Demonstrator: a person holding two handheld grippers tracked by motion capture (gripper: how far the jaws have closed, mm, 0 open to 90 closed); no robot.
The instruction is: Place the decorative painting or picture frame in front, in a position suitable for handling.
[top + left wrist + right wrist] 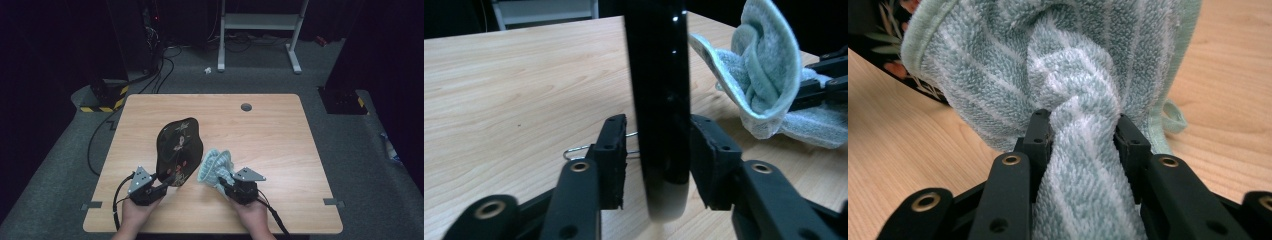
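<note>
The black floral tray stood on edge on the worktop, its near rim between the left gripper's loosely set jaws; with so little bite it could tip flat. Just right of the tray, the right gripper clenched a bunched towel, whose wiping push might topple it.

Left black two-jaw gripper low near table edge, jaws part-open; right black two-jaw gripper clamped tight; both hands behind
</note>
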